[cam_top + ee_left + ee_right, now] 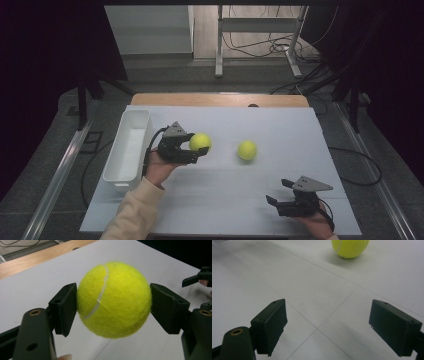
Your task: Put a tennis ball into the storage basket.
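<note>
A yellow tennis ball point(200, 142) point(113, 300) is clamped between the black pads of my left gripper point(198, 148) point(113, 306), held just above the white table point(225, 195) beside the bin. A second tennis ball point(247, 150) point(350, 248) rests on the table near the middle. Near the front right edge, my right gripper point(279, 192) point(327, 326) stands open with nothing between its fingers, pointing toward that second ball from some way off.
A long white bin point(129, 148) lies along the table's left edge, just left of my left hand. A wooden strip point(220, 100) runs along the far edge. Beyond it are a metal frame and cables on the floor.
</note>
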